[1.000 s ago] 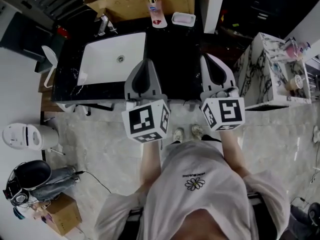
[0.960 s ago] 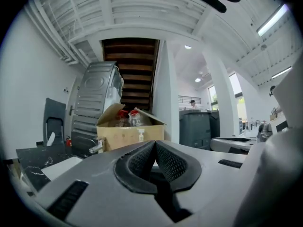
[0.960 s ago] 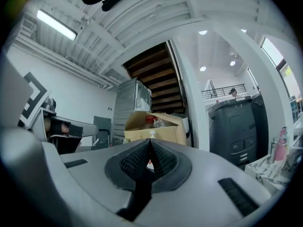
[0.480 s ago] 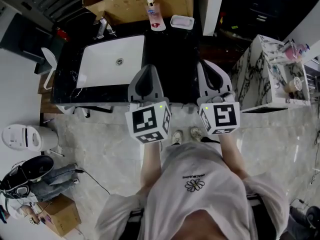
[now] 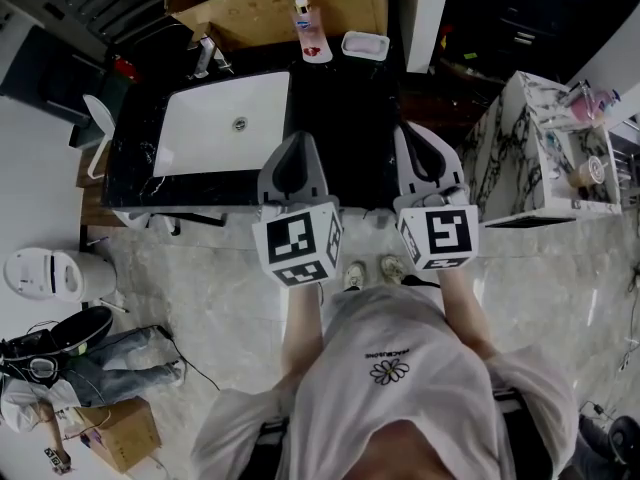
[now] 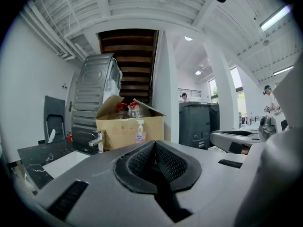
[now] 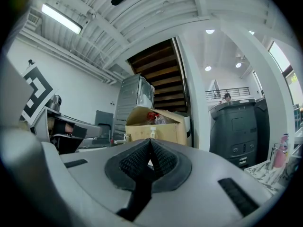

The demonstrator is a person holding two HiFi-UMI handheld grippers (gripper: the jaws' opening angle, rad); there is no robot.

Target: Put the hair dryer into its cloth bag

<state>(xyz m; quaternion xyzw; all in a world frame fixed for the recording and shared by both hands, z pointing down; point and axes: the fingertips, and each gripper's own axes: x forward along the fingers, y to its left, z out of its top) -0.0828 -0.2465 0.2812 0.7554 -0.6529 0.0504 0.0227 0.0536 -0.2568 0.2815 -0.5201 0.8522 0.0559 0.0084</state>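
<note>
pressing jaws together, left gripper (image 6: 154,144) and right gripper (image 7: 150,142) hold nothing.

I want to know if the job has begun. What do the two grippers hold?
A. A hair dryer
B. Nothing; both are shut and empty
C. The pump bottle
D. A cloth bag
B: on the left gripper and on the right gripper the jaws meet with nothing between them.
</note>
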